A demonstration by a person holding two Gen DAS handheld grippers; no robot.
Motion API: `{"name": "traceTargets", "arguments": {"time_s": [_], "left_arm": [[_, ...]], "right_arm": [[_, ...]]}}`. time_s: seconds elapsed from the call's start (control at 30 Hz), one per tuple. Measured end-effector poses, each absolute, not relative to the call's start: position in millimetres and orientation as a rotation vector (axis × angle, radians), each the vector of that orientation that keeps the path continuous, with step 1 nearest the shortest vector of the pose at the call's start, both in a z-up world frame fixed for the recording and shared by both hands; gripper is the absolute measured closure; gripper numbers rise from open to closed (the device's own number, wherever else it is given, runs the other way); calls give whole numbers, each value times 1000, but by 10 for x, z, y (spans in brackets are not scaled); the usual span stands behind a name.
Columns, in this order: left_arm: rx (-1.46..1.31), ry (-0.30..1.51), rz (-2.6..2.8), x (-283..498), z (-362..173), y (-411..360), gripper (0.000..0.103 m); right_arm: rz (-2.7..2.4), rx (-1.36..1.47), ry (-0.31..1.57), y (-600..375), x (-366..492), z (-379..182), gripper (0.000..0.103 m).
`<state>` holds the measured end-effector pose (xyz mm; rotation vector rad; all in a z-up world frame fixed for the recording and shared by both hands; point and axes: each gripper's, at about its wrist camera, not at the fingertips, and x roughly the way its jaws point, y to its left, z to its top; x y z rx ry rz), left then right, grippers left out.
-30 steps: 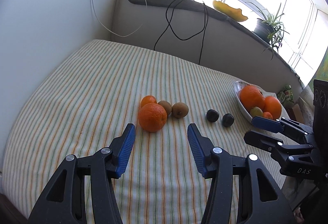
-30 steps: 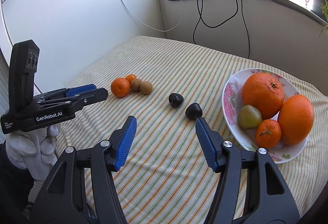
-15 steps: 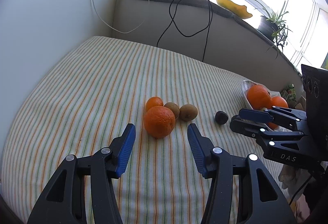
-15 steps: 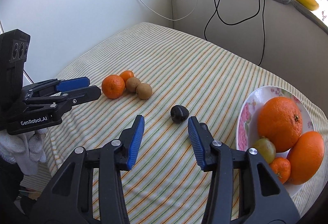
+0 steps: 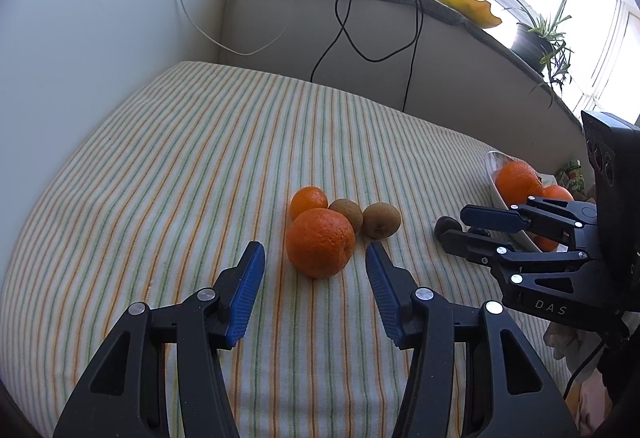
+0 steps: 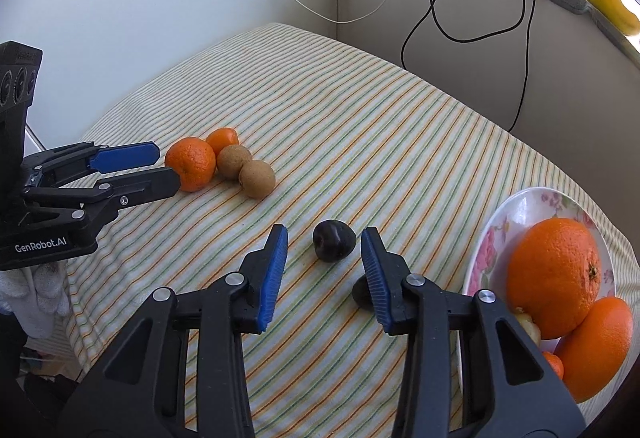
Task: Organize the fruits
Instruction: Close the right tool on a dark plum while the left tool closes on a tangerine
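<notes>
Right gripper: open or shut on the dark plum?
Open. The right gripper has its blue pads either side of the dark plum, with striped cloth visible in both gaps.

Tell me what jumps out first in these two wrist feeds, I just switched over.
The big orange sits on the striped cloth just ahead of the open left gripper, with a smaller orange and two kiwis huddled behind it. In the right wrist view, a dark plum lies just ahead of the open right gripper. At the right edge, the flowered plate already holds large oranges.
</notes>
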<state>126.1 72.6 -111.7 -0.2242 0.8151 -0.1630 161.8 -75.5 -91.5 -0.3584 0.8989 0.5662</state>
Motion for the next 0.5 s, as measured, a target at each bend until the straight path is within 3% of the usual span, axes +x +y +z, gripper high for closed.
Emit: {"name": "traceTargets", "arguments": {"time_s": [0.2, 0.5], "left_arm": [[-211, 832, -168, 1328, -1153, 699, 51], [-206, 848, -174, 1407, -1194, 699, 54]], "right_arm": [[569, -404, 912, -706, 1658, -978, 65], [551, -435, 922, -709, 1707, -1034, 78]]}}
